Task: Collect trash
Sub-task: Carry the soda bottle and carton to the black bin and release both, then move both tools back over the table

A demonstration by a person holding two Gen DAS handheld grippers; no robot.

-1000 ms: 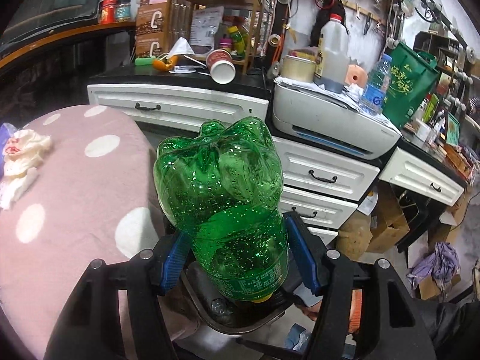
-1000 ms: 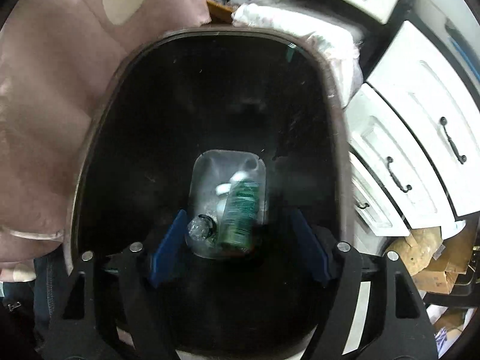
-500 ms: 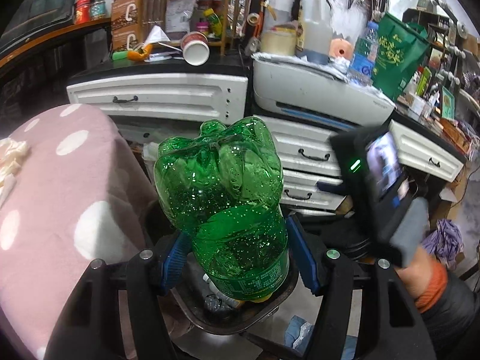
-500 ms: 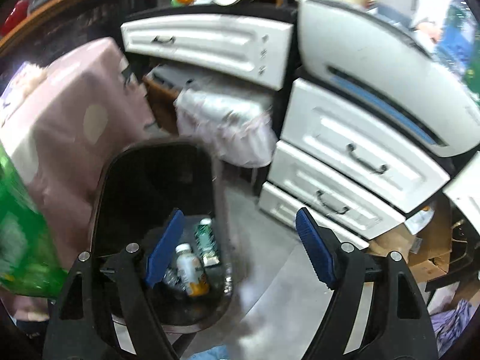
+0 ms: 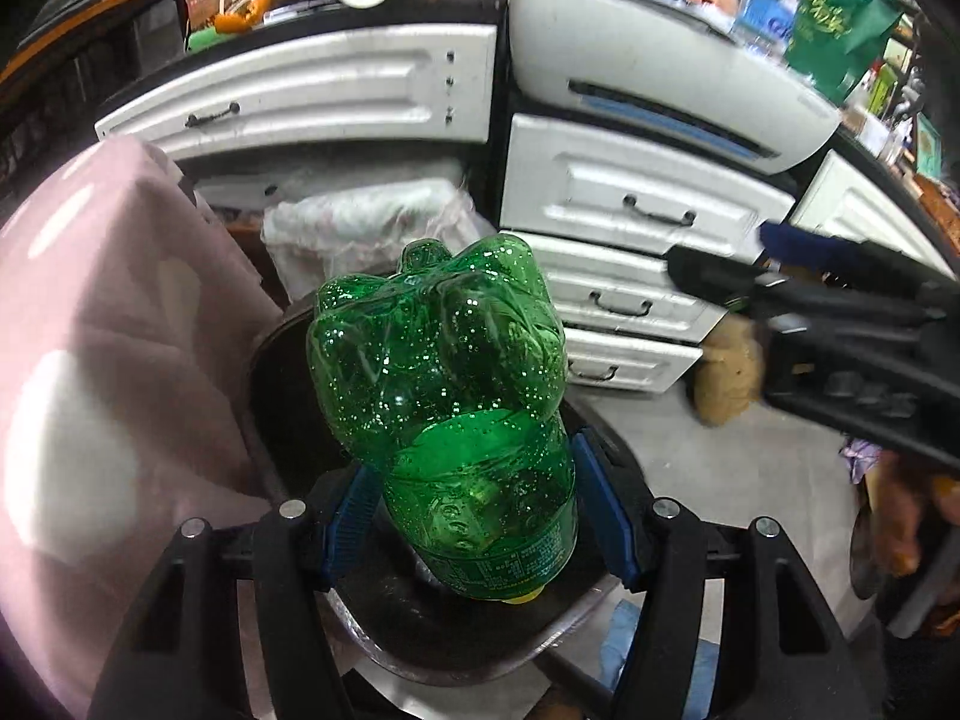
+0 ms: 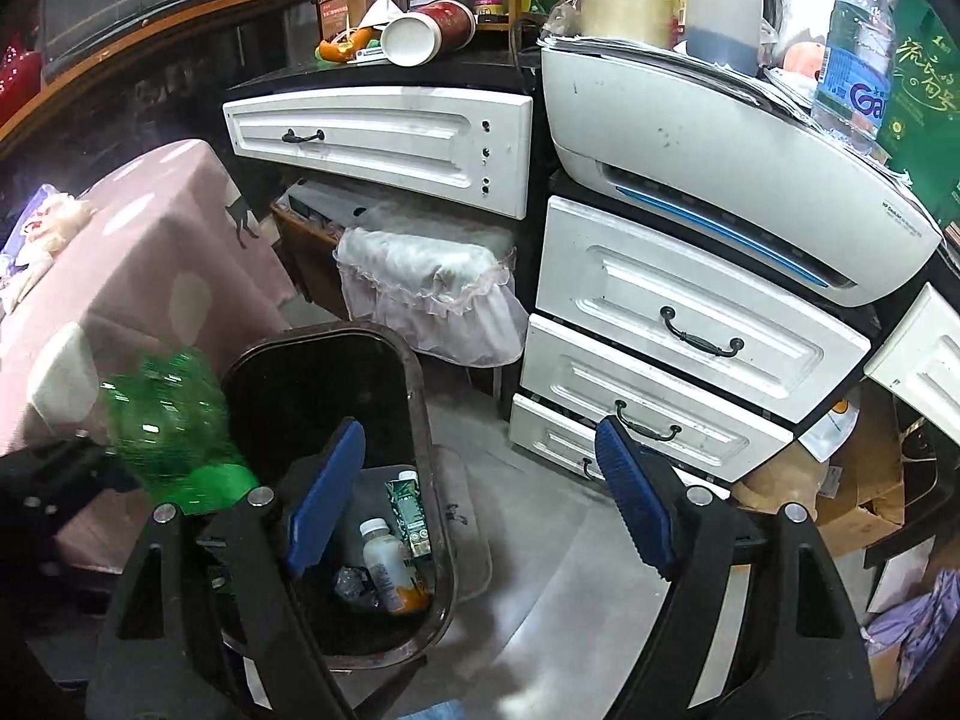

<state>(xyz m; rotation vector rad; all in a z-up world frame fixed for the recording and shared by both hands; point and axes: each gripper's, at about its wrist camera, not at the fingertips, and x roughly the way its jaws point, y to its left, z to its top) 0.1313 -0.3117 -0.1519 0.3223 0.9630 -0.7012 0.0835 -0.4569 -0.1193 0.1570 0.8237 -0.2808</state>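
My left gripper (image 5: 474, 510) is shut on a green plastic bottle (image 5: 444, 396), held base-forward and cap-down just above the black trash bin (image 5: 282, 384). In the right wrist view the same bottle (image 6: 168, 420) hangs at the bin's left rim. The bin (image 6: 414, 372) stands on the floor and holds a white bottle (image 6: 387, 561), a green carton (image 6: 411, 510) and crumpled plastic. My right gripper (image 6: 480, 504) is open and empty, raised above the bin's right side; it also shows in the left wrist view (image 5: 840, 324).
A table with a pink dotted cloth (image 6: 150, 276) stands left of the bin. White drawers (image 6: 678, 324) and a printer (image 6: 720, 150) stand behind and to the right. A lace-covered stool (image 6: 426, 282) sits behind the bin. Cardboard boxes (image 6: 858, 480) lie at right.
My right gripper has pulled up and back out of the bin, empty. My left gripper has carried the green bottle forward and lower, over the bin's opening.
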